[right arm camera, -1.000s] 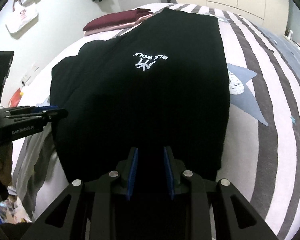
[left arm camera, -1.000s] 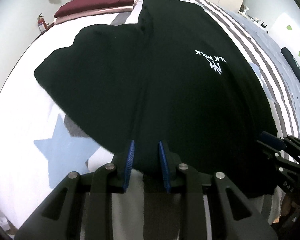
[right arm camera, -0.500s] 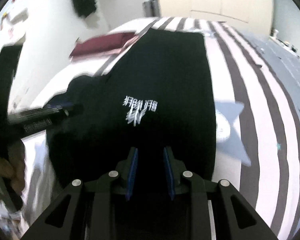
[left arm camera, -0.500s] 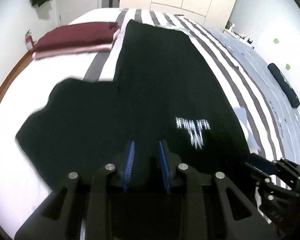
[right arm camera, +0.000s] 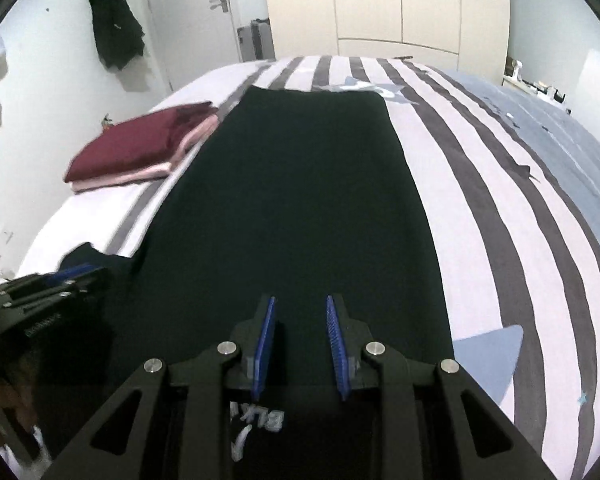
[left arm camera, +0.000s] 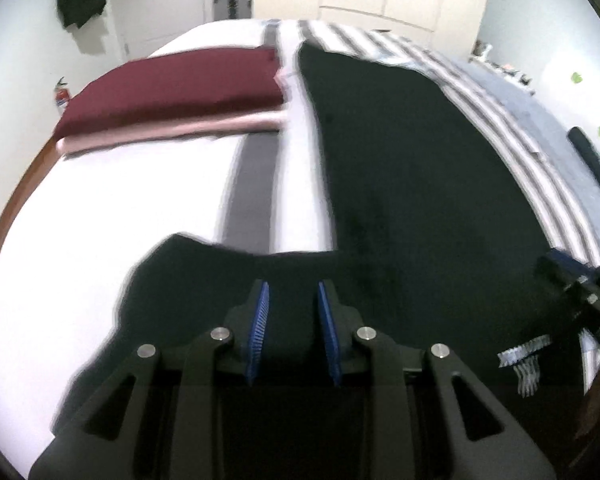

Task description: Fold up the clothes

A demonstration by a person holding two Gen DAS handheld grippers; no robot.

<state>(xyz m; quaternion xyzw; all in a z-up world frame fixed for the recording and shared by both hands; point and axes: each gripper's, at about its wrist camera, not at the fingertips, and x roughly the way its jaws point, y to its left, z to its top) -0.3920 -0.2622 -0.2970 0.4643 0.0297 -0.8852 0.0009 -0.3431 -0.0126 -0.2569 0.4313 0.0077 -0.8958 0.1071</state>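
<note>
Both the left tool (left arm camera: 291,332) and the right tool (right arm camera: 301,346), each narrowly parted and pinching the near edge of the black T-shirt (right arm camera: 300,200), have carried it toward 12 o'clock along the striped bed (right arm camera: 500,184). The white logo (right arm camera: 256,428), a second ago well ahead, now sits under the right tool, so the lengthwise fold looks about half done.

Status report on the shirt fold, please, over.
Left gripper and right gripper each shut on the black cotton T-shirt. Shirt draped along the striped bedspread. Folded maroon and pink stack alongside, apart.
</note>
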